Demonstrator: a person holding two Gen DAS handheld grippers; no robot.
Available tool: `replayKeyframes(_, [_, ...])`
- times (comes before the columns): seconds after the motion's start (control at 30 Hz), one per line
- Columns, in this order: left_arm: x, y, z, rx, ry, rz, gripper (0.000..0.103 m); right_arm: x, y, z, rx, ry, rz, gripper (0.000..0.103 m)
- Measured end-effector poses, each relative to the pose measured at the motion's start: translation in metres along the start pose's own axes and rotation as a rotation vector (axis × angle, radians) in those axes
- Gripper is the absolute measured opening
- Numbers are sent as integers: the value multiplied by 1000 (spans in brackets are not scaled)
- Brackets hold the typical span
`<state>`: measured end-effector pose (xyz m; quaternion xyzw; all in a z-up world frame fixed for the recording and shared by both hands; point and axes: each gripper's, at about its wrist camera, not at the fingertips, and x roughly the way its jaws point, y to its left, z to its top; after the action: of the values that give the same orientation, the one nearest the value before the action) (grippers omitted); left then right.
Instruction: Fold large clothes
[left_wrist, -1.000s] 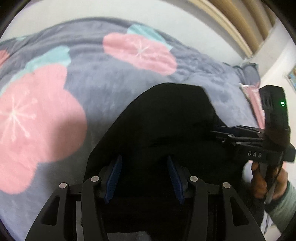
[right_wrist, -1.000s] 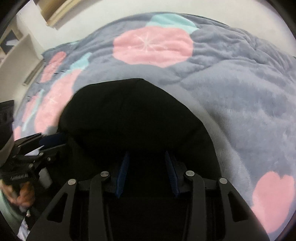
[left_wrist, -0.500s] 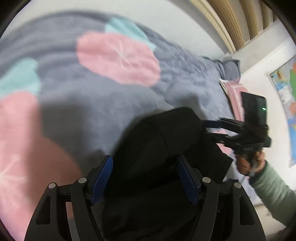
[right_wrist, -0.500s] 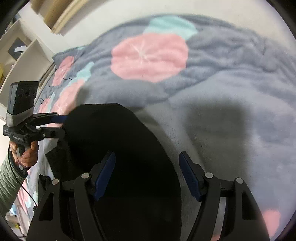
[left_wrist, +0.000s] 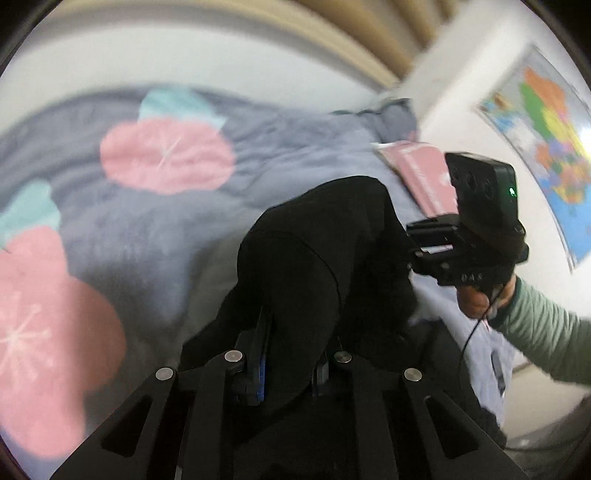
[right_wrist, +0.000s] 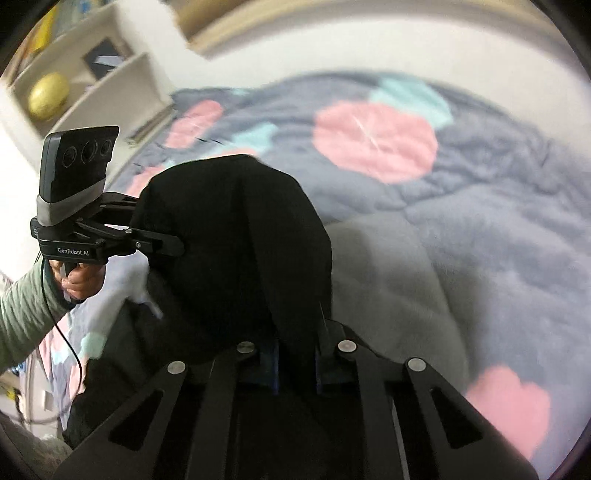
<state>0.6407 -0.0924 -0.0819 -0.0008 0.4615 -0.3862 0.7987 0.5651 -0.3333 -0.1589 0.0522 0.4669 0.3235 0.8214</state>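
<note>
The black garment (left_wrist: 317, 266) hangs bunched above the grey flowered blanket (left_wrist: 155, 206), lifted clear of it at the gripped edge. The left gripper (left_wrist: 291, 354) is clamped narrow on its cloth; the right gripper (right_wrist: 295, 354) likewise pinches a fold, just beside the blanket's pale patch.

Soft, even indoor light; both fisheye views are motion-blurred and bend hard at their dark corners. The black garment (left_wrist: 314, 266) shows no detail and shadows the blanket (right_wrist: 498, 236).
</note>
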Motion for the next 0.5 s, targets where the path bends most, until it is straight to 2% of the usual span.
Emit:
replayKeyframes(0.13, [-45, -60, -32, 89, -11, 36, 15, -58, 64, -37, -74, -47, -58, 16])
replayKeyframes(0.23, [-68, -100, -65, 142, 4, 68, 15, -83, 107, -69, -113, -58, -102, 16])
replayKeyframes(0.4, [-96, -151, -129, 142, 34, 47, 15, -110, 152, -133, -128, -56, -125, 16])
replayKeyframes(0.5, [-94, -173, -171, 132, 76, 70, 18, -109, 176, -175, -153, -19, -171, 16])
